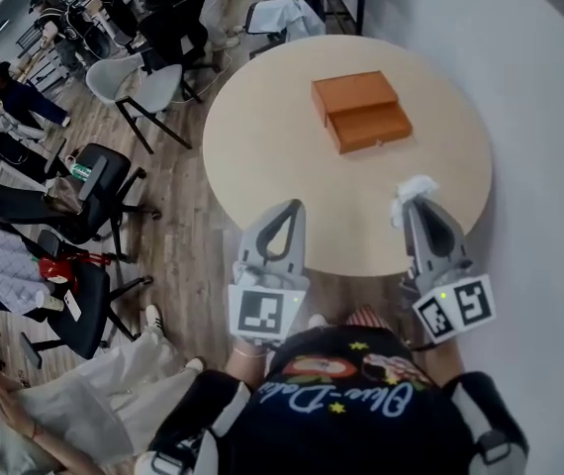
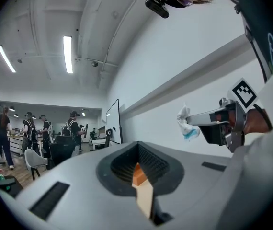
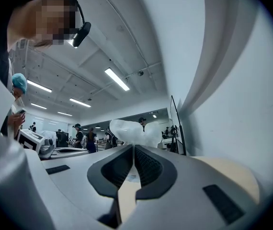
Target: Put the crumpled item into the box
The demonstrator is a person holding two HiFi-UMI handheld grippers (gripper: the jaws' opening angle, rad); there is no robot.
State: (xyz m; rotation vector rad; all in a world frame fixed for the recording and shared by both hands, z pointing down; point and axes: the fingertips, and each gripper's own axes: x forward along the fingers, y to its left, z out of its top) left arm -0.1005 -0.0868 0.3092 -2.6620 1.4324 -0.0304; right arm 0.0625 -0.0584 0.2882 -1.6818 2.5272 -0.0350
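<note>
An orange box [image 1: 361, 111] lies on the round beige table [image 1: 262, 137], its lid beside or partly off it, near the far side. My right gripper [image 1: 413, 203] is shut on a crumpled white item [image 1: 411, 192] over the table's near right edge. That white wad [image 3: 132, 132] bulges past the closed jaws in the right gripper view. From the left gripper view it shows as a white and blue wad [image 2: 186, 123] held at the right gripper's tip. My left gripper [image 1: 288, 212] is shut and holds nothing, above the near edge of the table.
Office chairs [image 1: 89, 191] stand on the wooden floor left of the table, and people work at desks further back. A grey wall [image 1: 539, 87] curves close behind the table's right side. A person's hands [image 1: 5, 404] show at the lower left.
</note>
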